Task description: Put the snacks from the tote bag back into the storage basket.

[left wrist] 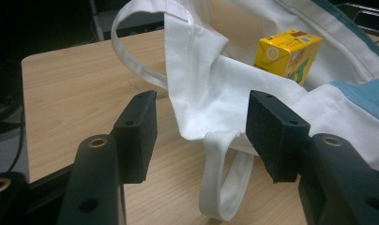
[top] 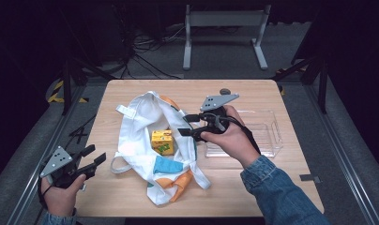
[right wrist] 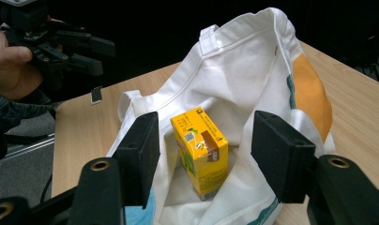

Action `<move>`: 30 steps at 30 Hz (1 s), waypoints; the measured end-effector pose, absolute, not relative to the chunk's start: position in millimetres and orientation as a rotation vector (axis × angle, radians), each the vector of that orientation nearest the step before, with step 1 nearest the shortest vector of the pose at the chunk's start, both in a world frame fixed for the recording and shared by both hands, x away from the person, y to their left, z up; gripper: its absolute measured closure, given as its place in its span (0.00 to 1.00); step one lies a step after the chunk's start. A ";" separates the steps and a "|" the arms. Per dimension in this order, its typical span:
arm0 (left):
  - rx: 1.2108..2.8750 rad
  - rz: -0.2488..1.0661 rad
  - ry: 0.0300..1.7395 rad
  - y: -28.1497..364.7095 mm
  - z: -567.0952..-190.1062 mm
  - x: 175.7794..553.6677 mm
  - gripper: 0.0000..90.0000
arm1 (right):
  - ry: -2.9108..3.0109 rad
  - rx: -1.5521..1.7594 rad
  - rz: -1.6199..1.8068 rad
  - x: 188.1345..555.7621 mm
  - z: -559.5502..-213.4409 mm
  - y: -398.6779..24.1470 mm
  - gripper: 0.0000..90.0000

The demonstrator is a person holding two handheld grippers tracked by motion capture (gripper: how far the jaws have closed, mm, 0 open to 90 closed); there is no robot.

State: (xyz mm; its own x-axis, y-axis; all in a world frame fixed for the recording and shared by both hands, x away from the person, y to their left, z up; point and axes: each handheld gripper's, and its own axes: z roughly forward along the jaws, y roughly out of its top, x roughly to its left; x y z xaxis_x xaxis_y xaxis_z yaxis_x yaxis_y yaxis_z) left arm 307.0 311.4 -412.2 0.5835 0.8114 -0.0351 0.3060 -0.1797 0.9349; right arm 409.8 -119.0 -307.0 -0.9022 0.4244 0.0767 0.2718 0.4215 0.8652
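Pale wooden surface [top: 131, 197] carries a white cloth tote bag with orange and teal patches [top: 140, 124], lying flat, long axis running from the far-left handle to the near-right corner, mouth gaping. Clear plastic tray [top: 267, 136] sits right of it. Inside the bag's opening a yellow juice carton [top: 162, 142] lies with its top toward the far edge. Right hand-held gripper [top: 183, 125] hovers above it, released, nothing between its jaws. Left hand-held gripper [top: 95, 156] released too, near the bag's strap [left wrist: 220, 183].

Pale wood tabletop [top: 131, 197] with rounded corners, grey carpeted floor [top: 216, 56] beyond its far edge, white metal stand [top: 225, 21] on two feet, black cables [top: 145, 47] tangled far left, yellow-black hazard tape [top: 56, 91], dark curtained surroundings, metal rails [top: 347, 159] flanking both side edges.
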 end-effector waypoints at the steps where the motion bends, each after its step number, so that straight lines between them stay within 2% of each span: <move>1: 1.751 0.599 0.919 311.1 -412.1 306.7 0.50 | 2.523 0.620 1.481 411.8 -305.8 -117.1 0.47; 11: 1.735 0.611 0.933 316.2 -412.7 301.0 0.50 | 2.576 0.547 1.461 431.2 -299.8 -97.3 0.44; 30: 1.733 0.634 0.961 325.1 -415.0 282.6 0.50 | 2.674 0.472 1.383 457.4 -317.2 -68.1 0.44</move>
